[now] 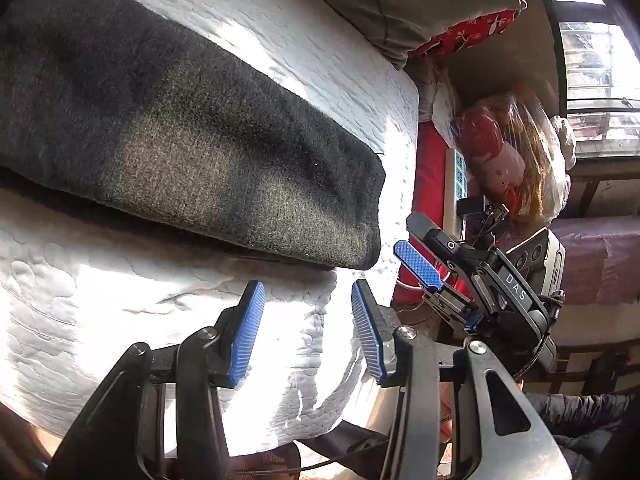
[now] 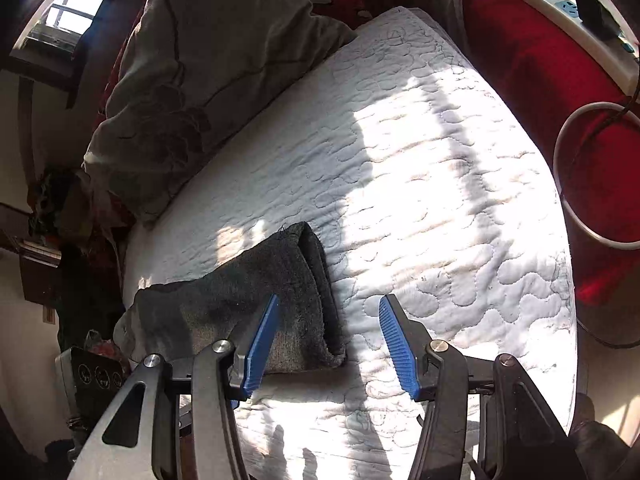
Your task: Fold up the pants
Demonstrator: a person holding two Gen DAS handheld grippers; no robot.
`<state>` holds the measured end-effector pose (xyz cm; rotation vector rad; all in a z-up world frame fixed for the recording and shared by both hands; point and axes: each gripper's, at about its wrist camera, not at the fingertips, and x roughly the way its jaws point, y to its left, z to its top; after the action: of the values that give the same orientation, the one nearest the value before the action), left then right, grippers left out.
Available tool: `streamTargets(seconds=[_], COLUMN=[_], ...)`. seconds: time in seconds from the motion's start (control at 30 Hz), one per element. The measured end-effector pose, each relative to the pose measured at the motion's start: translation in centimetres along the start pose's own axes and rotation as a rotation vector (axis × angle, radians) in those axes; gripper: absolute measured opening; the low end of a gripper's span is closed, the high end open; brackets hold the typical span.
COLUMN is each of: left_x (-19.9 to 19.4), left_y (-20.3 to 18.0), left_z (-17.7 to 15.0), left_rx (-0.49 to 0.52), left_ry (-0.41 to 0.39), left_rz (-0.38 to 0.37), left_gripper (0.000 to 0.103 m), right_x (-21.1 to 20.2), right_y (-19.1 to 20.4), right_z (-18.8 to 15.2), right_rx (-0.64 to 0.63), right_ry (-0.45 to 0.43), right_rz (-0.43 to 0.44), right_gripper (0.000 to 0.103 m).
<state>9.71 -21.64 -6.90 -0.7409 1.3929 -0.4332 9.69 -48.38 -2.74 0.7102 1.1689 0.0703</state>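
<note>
The dark grey pants (image 1: 192, 136) lie folded in a long band on the white quilted mattress (image 1: 100, 320). My left gripper (image 1: 306, 304) is open and empty, just below the pants' near end, not touching. In the right wrist view the pants (image 2: 256, 312) lie at lower left with the folded end toward the middle. My right gripper (image 2: 328, 320) is open and empty, with its left finger (image 2: 260, 348) over the pants' edge. The right gripper also shows in the left wrist view (image 1: 420, 268), to the right of the pants' end.
A grey-brown pillow (image 2: 192, 80) lies at the head of the mattress (image 2: 440, 200). A red cloth (image 2: 560, 100) with a white power strip (image 2: 568, 12) and a white cable loop (image 2: 568, 200) borders the right side. A plastic bag (image 1: 520, 160) and a window (image 1: 592, 60) are beyond the bed.
</note>
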Motion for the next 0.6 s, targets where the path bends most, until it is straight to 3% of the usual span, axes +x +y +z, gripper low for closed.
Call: streamTargets(seconds=[0.2, 0.5, 0.6], left_x=[3.2, 3.4, 3.5], left_y=[1.1, 2.6, 3.0], left_z=[0.0, 0.9, 0.9], left_rx=[-0.124, -0.172, -0.18], left_ry=[0.002, -0.029, -0.03], left_rz=[-0.005, -0.023, -0.024], left_gripper=[0.042, 0.042, 0.042], right_x=[1.8, 6.6, 7.8], right_y=[-1.7, -1.7, -1.2], right_z=[1.7, 5.2, 6.2], right_rx=[0.039, 0.07, 0.066], right_ry=[0.066, 0.163, 0.217], right_rz=[0.076, 0.166, 0.248], right_gripper=[0.055, 0.056, 0.071])
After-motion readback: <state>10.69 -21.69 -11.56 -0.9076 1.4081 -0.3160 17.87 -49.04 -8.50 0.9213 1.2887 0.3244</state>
